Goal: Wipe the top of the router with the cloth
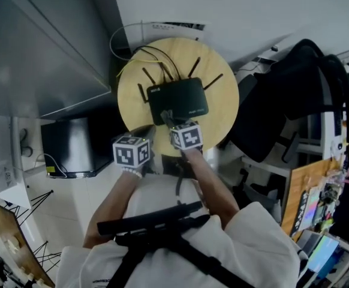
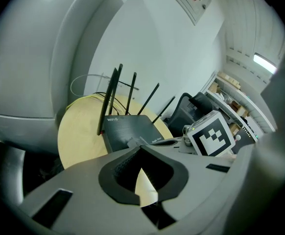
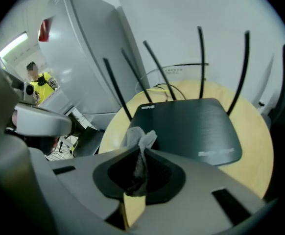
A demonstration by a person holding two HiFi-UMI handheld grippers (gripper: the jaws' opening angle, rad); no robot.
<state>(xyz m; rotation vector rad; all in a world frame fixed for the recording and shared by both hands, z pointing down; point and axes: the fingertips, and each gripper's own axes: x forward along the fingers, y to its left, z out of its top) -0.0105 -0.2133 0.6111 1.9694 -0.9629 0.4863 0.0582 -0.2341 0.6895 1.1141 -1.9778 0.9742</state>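
Fingers: right gripper (image 3: 140,151) tight on cloth (image 3: 138,137) (plainest in gripper view), left gripper (image 2: 140,148) together.

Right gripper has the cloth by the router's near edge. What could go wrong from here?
1. Only a small tuft of cloth sticks out of the right gripper, so its jaws might scrape the router.
2. The left gripper is shut on nothing and off the router; wiping may slide it and tug the cables.
3. A long stroke could knock the antennas.
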